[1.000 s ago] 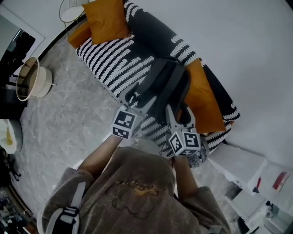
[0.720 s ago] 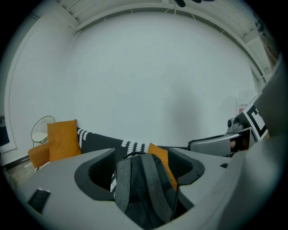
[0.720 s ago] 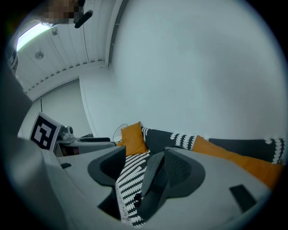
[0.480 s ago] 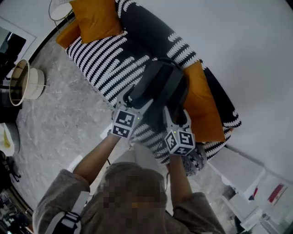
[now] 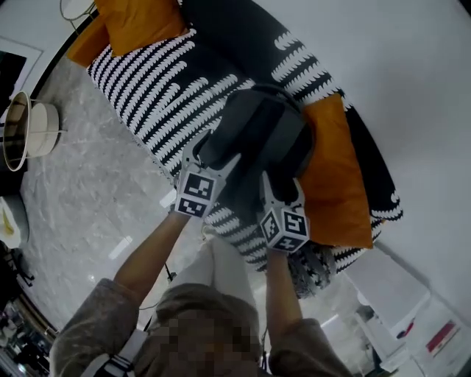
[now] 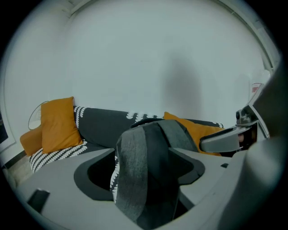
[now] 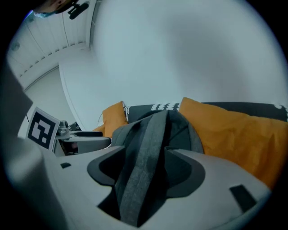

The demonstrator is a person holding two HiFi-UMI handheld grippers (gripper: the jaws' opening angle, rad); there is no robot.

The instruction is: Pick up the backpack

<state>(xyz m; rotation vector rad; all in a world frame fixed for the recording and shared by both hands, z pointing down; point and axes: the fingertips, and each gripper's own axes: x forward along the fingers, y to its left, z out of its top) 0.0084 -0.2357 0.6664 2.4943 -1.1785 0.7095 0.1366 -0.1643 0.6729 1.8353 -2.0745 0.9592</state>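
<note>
A dark grey backpack (image 5: 265, 136) rests on the black-and-white sofa (image 5: 162, 96), leaning against an orange cushion (image 5: 331, 169). My left gripper (image 5: 213, 156) reaches its left side and my right gripper (image 5: 283, 184) its right side. In the left gripper view a grey shoulder strap (image 6: 132, 166) runs loosely between the wide jaws of the left gripper (image 6: 144, 168), with a gap beside it. In the right gripper view the other strap (image 7: 144, 157) lies between the right gripper's (image 7: 146, 170) jaws, which are opening, with room on both sides.
A second orange cushion (image 5: 132, 22) lies at the sofa's far end. A round basket (image 5: 29, 125) stands on the grey marble floor at the left. White boxes (image 5: 397, 294) sit at the lower right, and a white wall is behind the sofa.
Both grippers have sunk toward the sofa with the backpack, which now sits lower on the seat. The head view has come closer to the sofa.
</note>
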